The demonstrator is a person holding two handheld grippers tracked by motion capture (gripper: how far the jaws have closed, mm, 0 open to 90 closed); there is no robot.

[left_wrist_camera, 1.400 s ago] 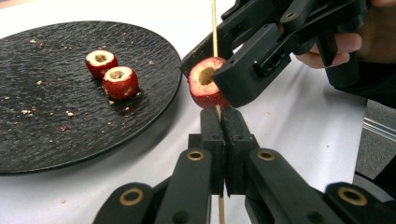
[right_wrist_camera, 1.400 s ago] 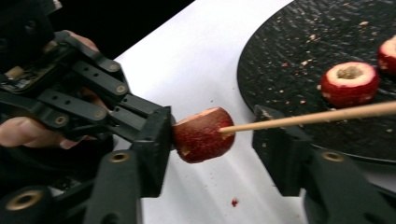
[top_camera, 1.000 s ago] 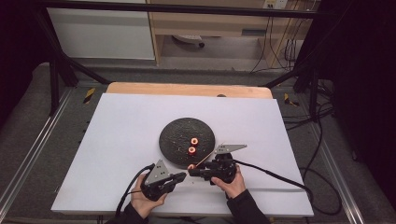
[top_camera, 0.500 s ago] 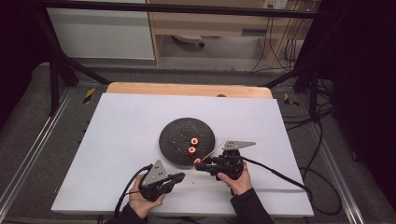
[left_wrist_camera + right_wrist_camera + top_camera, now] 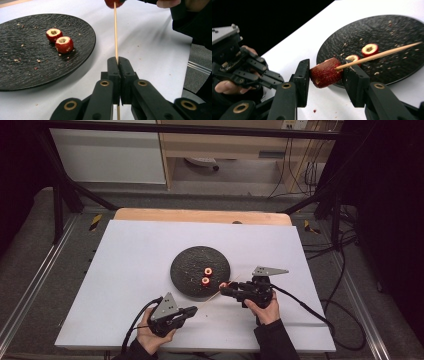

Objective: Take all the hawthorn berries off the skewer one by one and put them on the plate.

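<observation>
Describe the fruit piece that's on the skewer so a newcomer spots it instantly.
Start at the round black plate mid-table, then look just off its near right edge. There the right tongs clamp a red fruit piece threaded on a wooden skewer. Unlike the two cored pieces lying on the plate, it is held up in the air.

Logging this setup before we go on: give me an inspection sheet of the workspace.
Surface: white table, crumbs near the plate.
Job's things: wooden skewer run through a red fruit piece; two more cored pieces on the black plate.
Clutter: crumbs on the plate; otherwise nothing seen.
Grippers: left gripper shut on the skewer's lower end; right gripper shut on the fruit piece, beside the plate's near edge.
Cables: one black cable trails from each gripper, the right one off the table's right edge; more hang at the back right.
Surroundings: black frame bars, wooden shelf behind, grey floor, dark sides.
</observation>
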